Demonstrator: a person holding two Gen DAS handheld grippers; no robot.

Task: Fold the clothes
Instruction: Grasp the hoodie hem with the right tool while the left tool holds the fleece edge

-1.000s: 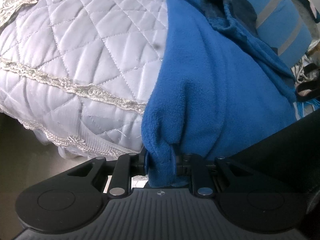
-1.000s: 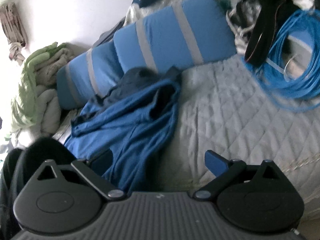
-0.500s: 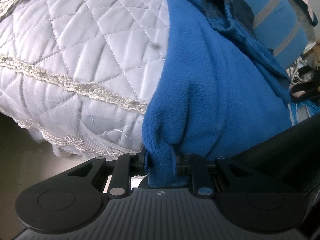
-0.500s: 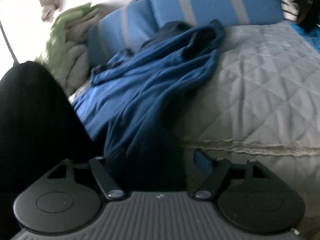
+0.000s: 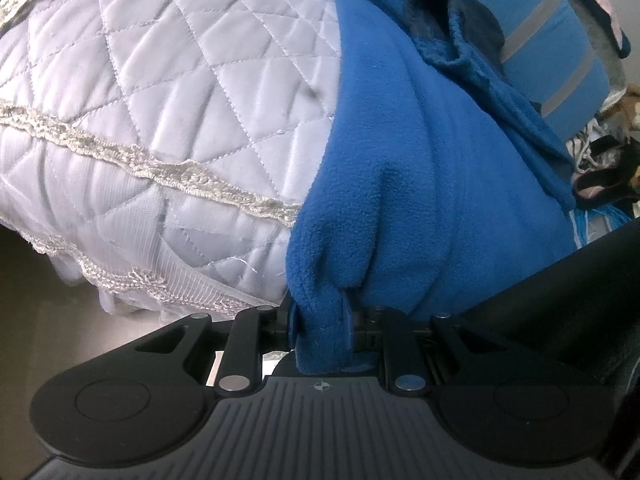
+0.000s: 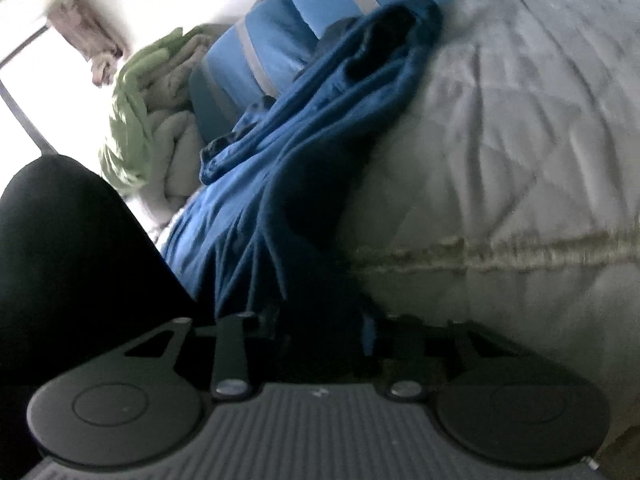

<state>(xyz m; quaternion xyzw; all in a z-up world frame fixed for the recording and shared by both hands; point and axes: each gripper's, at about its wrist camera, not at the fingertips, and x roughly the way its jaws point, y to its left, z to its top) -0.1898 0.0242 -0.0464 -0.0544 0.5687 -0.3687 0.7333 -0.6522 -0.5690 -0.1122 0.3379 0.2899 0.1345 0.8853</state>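
Observation:
A blue fleece garment (image 5: 420, 184) lies on the bed and hangs over its near edge. My left gripper (image 5: 322, 320) is shut on a bunched fold of its hem, just below the mattress edge. In the right wrist view the same garment (image 6: 288, 168) runs from the pillows down to my right gripper (image 6: 322, 328). That gripper's jaws are closing, and dark folds of the hanging fleece fill the gap between them. The view is blurred and dim there.
The white quilted bedspread (image 5: 180, 100) with lace trim covers the bed (image 6: 520, 140). Blue pillows with grey stripes (image 6: 280, 40) lie at the head, beside a green and beige blanket pile (image 6: 152, 120). A person's black-clad limb (image 6: 72, 260) stands close on the left.
My right gripper has dropped from above the bed to its edge, and its jaws have drawn in around the hanging fleece. The left gripper keeps its hold and has hardly moved.

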